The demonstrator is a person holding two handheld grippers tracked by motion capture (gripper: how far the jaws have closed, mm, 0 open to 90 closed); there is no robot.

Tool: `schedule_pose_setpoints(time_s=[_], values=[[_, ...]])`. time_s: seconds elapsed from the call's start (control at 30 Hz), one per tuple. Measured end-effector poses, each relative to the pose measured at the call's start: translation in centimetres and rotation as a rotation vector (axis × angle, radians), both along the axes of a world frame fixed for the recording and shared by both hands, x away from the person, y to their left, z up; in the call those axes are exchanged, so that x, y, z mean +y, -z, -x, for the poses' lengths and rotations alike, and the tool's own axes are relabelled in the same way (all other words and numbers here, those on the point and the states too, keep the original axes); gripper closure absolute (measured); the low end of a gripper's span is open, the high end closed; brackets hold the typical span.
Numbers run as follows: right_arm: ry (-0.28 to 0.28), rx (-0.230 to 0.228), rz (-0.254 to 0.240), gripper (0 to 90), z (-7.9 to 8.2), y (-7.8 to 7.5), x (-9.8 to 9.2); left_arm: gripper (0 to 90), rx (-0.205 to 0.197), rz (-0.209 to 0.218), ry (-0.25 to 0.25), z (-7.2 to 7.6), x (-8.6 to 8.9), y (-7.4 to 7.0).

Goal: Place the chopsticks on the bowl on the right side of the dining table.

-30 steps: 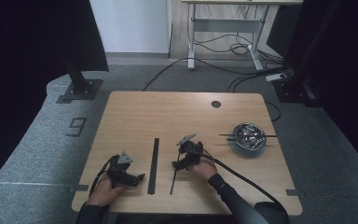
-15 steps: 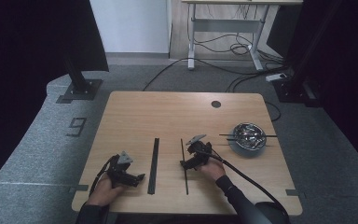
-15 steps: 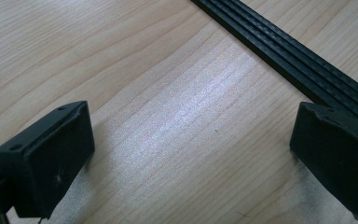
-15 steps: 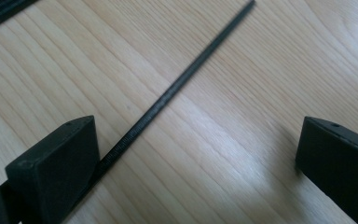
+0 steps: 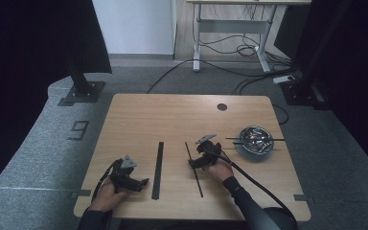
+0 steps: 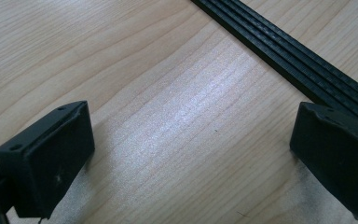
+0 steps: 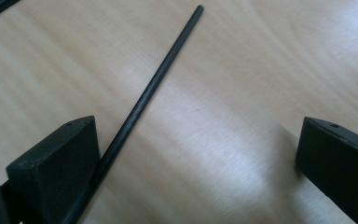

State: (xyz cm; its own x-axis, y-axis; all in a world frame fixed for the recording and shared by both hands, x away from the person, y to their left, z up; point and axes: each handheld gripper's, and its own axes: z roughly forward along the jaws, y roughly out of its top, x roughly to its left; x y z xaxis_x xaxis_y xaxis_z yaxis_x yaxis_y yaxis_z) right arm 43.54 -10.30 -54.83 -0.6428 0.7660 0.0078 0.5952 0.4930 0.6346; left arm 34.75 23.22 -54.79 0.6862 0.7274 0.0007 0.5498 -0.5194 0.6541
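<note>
Listing what lies before you, item by item. Right tool (image 5: 194, 160), lower centre of the high view: your right hand (image 5: 219, 168) holds it low over the counter (image 5: 172, 115); jaws spread wide, released, gripping nothing. Thin black rod (image 5: 193, 168): flat on the wood, running from the middle of the frame down toward the lower edge, just left of your right hand. In the right gripper view the thin black rod (image 7: 144, 98) slants from upper centre to lower left, passing close beside the left jaw; whether it touches that jaw cannot be told. Left tool (image 5: 141, 183), lower left of the high view: held by your left hand (image 5: 106, 196), jaws also wide apart, released, empty. Black ribbed strip (image 5: 158, 169): lying flat between the two tools, just right of the left one; in the left gripper view the black ribbed strip (image 6: 289, 51) crosses the upper right corner, behind the right jaw. Metal bowl (image 5: 254, 140): right of centre, well apart from both tools, a dark stick across its rim.
</note>
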Motion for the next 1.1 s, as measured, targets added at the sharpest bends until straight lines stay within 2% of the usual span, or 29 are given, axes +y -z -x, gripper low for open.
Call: schedule_pose_setpoints(time_s=[0.17, 0.4, 0.73, 1.1], values=[[0.047, 0.004, 0.008, 0.0, -0.5, -0.1, -0.7, 0.0, 0.0, 0.0, 0.0, 0.0, 0.0, 0.0], [0.091, 0.004, 0.006, 0.1, -0.1, -0.1, -2.3, 0.0, -0.001, 0.001, 0.0, 0.0, 0.0, 0.0], [0.129, 0.006, 0.004, 0.3, 1.4, 0.0, -4.9, 0.0, -0.001, 0.0, 0.0, 0.0, 0.0, 0.0], [0.146, 0.007, 0.004, 0.5, 3.3, 0.0, -7.7, 0.0, -0.001, 0.0, 0.001, 0.0, 0.0, 0.0]])
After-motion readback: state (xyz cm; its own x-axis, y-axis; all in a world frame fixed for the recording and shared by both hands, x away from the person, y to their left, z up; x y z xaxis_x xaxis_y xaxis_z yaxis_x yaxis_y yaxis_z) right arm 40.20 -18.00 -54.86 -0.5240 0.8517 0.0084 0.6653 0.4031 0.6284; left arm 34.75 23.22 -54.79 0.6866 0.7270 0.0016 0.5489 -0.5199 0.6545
